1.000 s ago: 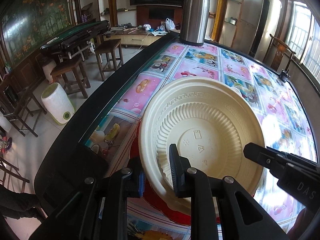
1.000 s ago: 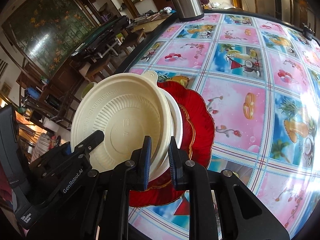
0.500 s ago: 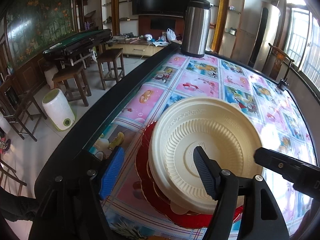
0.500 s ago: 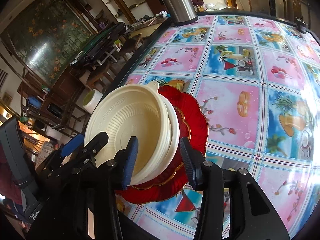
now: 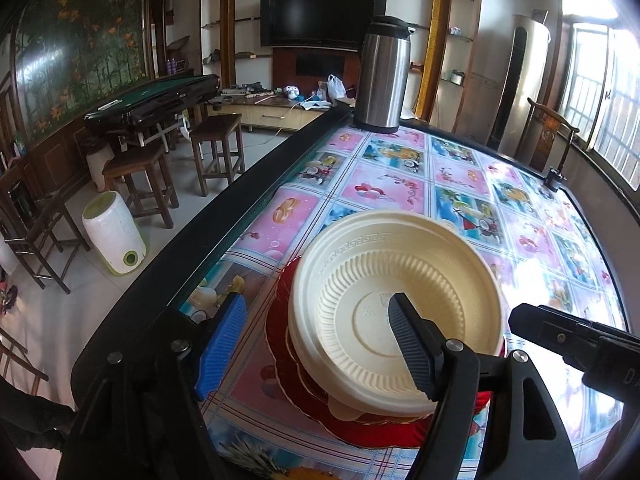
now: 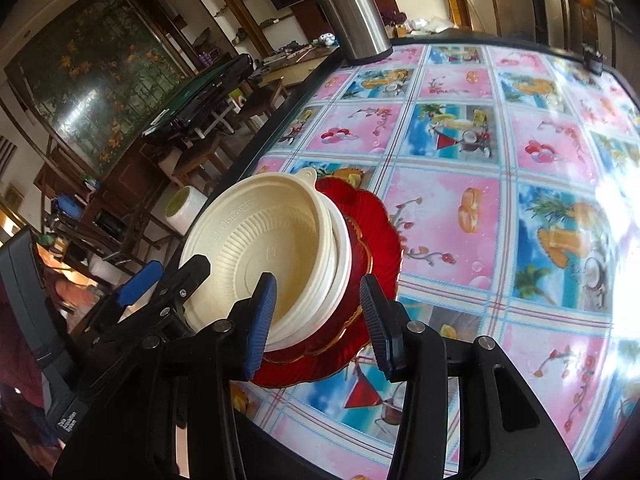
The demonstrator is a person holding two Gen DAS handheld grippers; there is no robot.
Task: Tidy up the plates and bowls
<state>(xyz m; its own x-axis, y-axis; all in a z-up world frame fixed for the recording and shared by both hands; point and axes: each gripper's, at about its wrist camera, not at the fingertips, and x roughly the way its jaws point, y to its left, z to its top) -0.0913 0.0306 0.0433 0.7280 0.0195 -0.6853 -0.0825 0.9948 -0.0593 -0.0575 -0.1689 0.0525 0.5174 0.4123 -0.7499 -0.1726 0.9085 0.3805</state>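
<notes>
While cream bowls (image 5: pixel 396 304) sit nested on red plates (image 5: pixel 288 364) at the table's (image 5: pixel 384 192) seven o'clock edge, left gripper (image 5: pixel 316 344) is opening wide astride them; right gripper (image 6: pixel 316 320) stands part-open, gripping nothing.

A home living and dining room is showing here: a large black flat television (image 5: pixel 323 18) is hanging over a low wooden cabinet (image 5: pixel 267 114), dark wooden stools (image 5: pixel 218 150) are standing on tiled floor, and a fruit-patterned plastic tablecloth (image 5: pixel 404 188) is covering the dining table.
</notes>
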